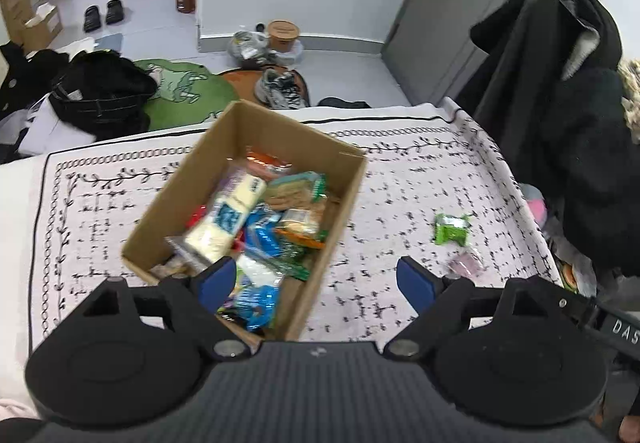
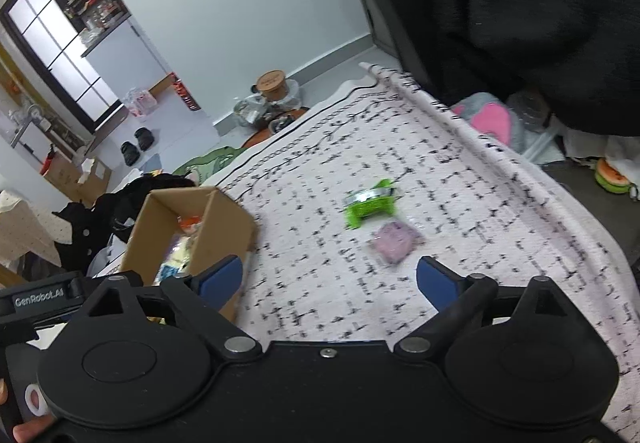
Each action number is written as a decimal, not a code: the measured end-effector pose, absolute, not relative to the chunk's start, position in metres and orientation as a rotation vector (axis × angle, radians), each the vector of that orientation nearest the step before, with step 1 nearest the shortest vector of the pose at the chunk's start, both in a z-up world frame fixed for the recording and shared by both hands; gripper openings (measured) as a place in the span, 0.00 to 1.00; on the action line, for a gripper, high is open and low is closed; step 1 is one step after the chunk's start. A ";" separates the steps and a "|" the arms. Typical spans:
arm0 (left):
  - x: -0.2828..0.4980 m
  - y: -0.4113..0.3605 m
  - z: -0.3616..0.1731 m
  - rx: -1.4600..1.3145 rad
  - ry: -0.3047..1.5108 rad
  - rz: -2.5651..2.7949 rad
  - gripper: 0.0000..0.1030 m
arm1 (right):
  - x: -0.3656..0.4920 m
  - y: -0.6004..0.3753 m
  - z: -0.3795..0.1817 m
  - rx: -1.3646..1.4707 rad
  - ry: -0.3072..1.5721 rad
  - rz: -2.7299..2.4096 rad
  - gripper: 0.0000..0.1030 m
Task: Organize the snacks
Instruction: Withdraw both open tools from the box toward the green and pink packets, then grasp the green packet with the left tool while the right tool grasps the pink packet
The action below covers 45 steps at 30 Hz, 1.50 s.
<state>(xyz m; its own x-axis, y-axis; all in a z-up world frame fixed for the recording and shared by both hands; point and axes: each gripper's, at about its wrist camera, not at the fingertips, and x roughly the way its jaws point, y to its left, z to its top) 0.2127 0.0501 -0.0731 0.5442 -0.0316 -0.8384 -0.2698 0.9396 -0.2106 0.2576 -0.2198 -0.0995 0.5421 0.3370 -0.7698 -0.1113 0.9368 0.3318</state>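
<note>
While both claws, left claw (image 1: 316,281) and right claw (image 2: 329,279), gape empty, the brown cardboard box (image 1: 344,199) holds most snacks; the green packet (image 2: 370,203) and the pink packet (image 2: 396,243) probably need picking next.

We see a cardboard box (image 1: 244,199) standing on a patterned cloth (image 1: 400,179) that covers the surface before us. Inside the box lies a heap of snack packets (image 1: 256,227), piled on one another. To the right of the box, apart from it, two packets lie on the cloth: one snack packet (image 1: 451,229) farther away, and a second, smaller packet (image 1: 466,263) just nearer to us. Beyond the far edge of the cloth, on the floor, lie a rug (image 1: 180,91) and a pair of shoes (image 1: 280,89). Coats (image 1: 560,83) hang at the right.
</note>
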 end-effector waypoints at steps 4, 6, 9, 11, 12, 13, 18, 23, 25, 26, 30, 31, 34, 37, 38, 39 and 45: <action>0.220 0.037 -0.074 -0.332 0.988 0.125 0.84 | 0.265 -0.236 -0.097 0.256 0.960 0.261 0.93; 0.225 0.030 -0.074 -0.329 0.987 0.118 0.84 | 0.270 -0.242 -0.098 0.248 0.956 0.252 0.93; 0.231 0.021 -0.076 -0.328 0.986 0.104 0.84 | 0.277 -0.250 -0.108 0.258 0.950 0.232 0.93; 0.235 0.014 -0.079 -0.317 0.982 0.094 0.84 | 0.280 -0.255 -0.118 0.293 0.963 0.223 0.93; 0.237 0.012 -0.081 -0.309 0.983 0.091 0.84 | 0.282 -0.257 -0.123 0.313 0.978 0.214 0.93; 0.239 0.009 -0.083 -0.301 0.986 0.089 0.84 | 0.284 -0.259 -0.126 0.325 0.985 0.213 0.93; 0.248 0.001 -0.095 -0.289 0.994 0.091 0.84 | 0.291 -0.258 -0.137 0.366 1.006 0.196 0.90; 0.259 -0.006 -0.106 -0.293 0.998 0.085 0.82 | 0.299 -0.251 -0.150 0.388 1.050 0.191 0.84; 0.265 -0.009 -0.110 -0.292 0.997 0.082 0.81 | 0.303 -0.251 -0.153 0.407 1.060 0.181 0.82; 0.267 -0.011 -0.112 -0.290 0.997 0.082 0.81 | 0.306 -0.252 -0.155 0.419 1.065 0.175 0.81; 0.279 -0.020 -0.122 -0.277 1.010 0.071 0.81 | 0.316 -0.257 -0.167 0.489 1.101 0.119 0.79; 0.282 -0.022 -0.125 -0.275 1.015 0.068 0.81 | 0.320 -0.258 -0.172 0.510 1.117 0.111 0.78; 0.291 -0.026 -0.134 -0.274 1.030 0.066 0.80 | 0.327 -0.259 -0.183 0.557 1.147 0.088 0.78; 0.300 -0.029 -0.141 -0.273 1.039 0.058 0.79 | 0.333 -0.260 -0.191 0.574 1.170 0.064 0.78; 0.304 -0.029 -0.143 -0.272 1.041 0.055 0.78 | 0.336 -0.260 -0.195 0.576 1.177 0.056 0.77; 0.307 -0.030 -0.146 -0.271 1.044 0.053 0.77 | 0.339 -0.259 -0.198 0.579 1.184 0.048 0.76; 0.326 -0.034 -0.163 -0.282 1.069 0.035 0.73 | 0.362 -0.254 -0.216 0.594 1.229 0.038 0.65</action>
<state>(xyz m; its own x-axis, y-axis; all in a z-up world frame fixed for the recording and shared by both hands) 0.3260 -0.0337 -0.1627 0.4842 -0.1081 -0.8683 -0.1639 0.9636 -0.2114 0.3625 -0.2539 -0.2163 0.3542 0.3389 -0.8716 0.2846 0.8488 0.4457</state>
